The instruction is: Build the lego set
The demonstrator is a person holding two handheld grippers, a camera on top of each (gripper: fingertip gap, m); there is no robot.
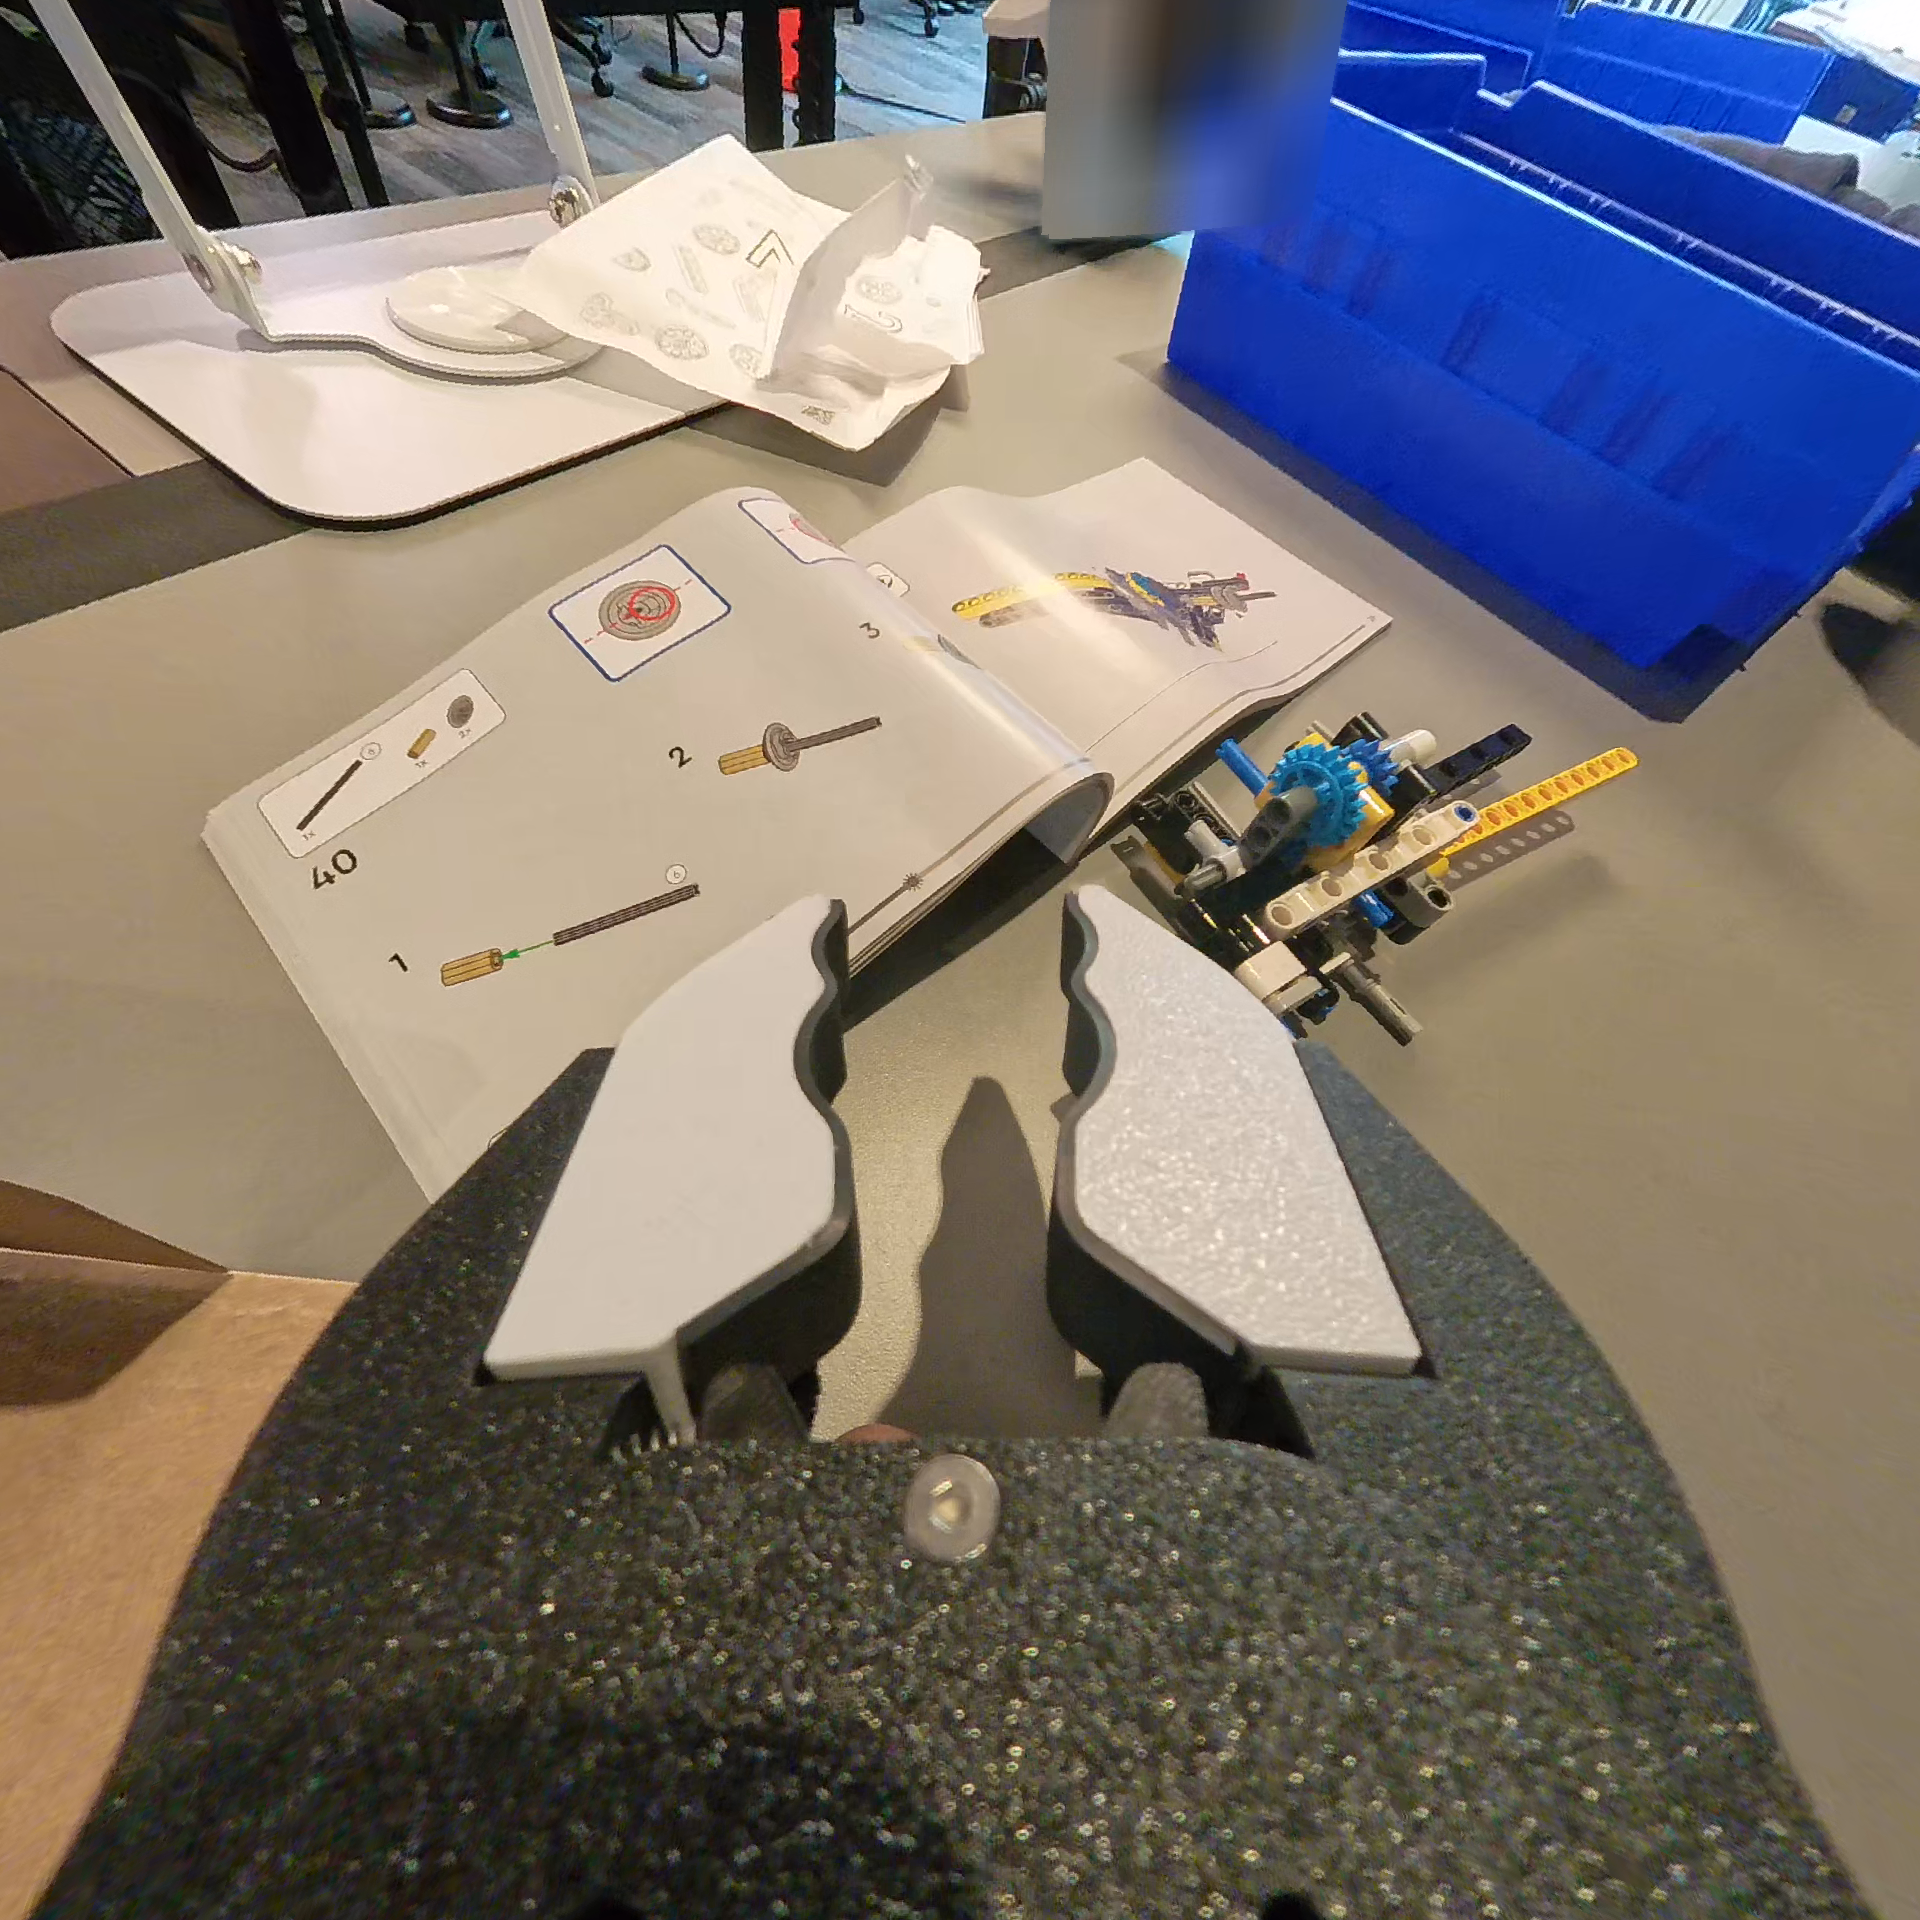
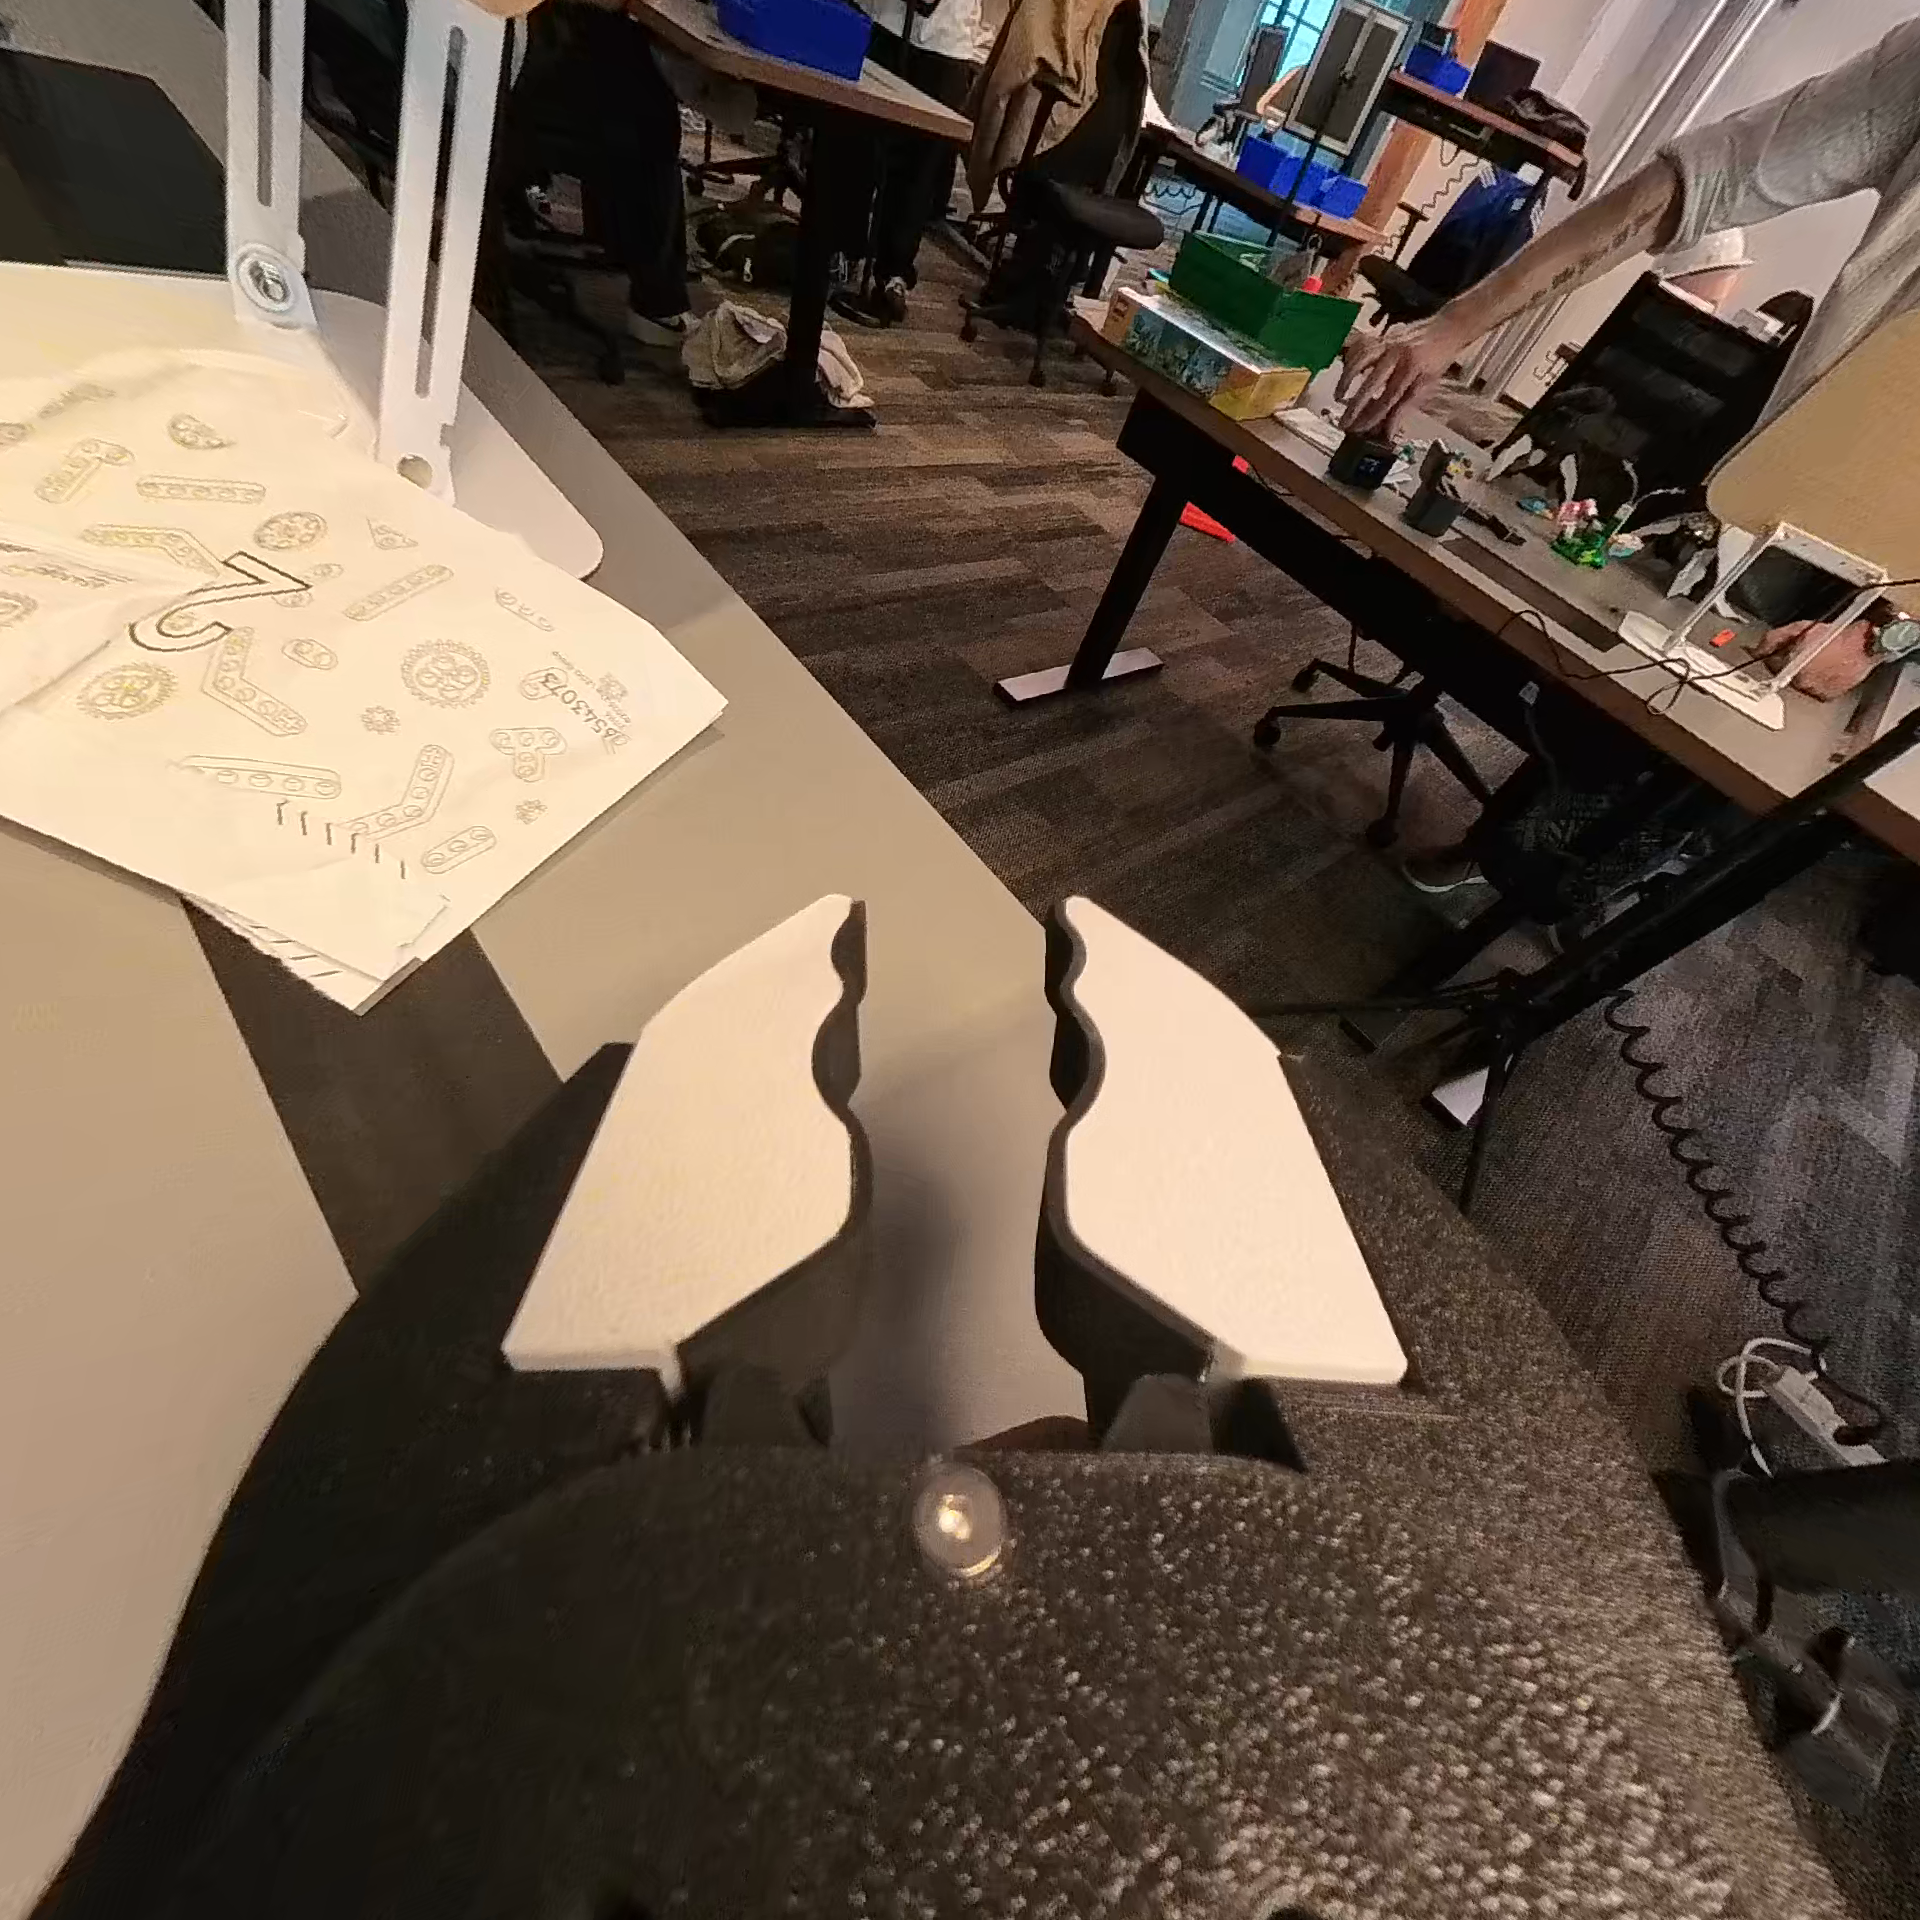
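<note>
A partly built lego model (image 1: 1340, 873) with a blue gear, white and black beams and a long yellow beam lies on the grey table (image 1: 1558, 1143), just right of an open instruction booklet (image 1: 665, 790). My left gripper (image 1: 951, 920) is open and empty, hovering above the table just in front of the booklet's spine, left of the model. My right gripper (image 2: 956, 920) is open and empty, held over the table's far edge (image 2: 831, 748) and pointing out at the room. No loose pieces show near either gripper.
A torn white paper parts bag (image 1: 790, 301) (image 2: 312, 665) lies on a white stand base (image 1: 312, 416) at the back left. Blue bins (image 1: 1579, 343) stand at the back right. Beyond the edge are floor (image 2: 935, 540), other desks and a person's arm (image 2: 1507, 281). My right fingertips sit around 55 centimetres from my left ones.
</note>
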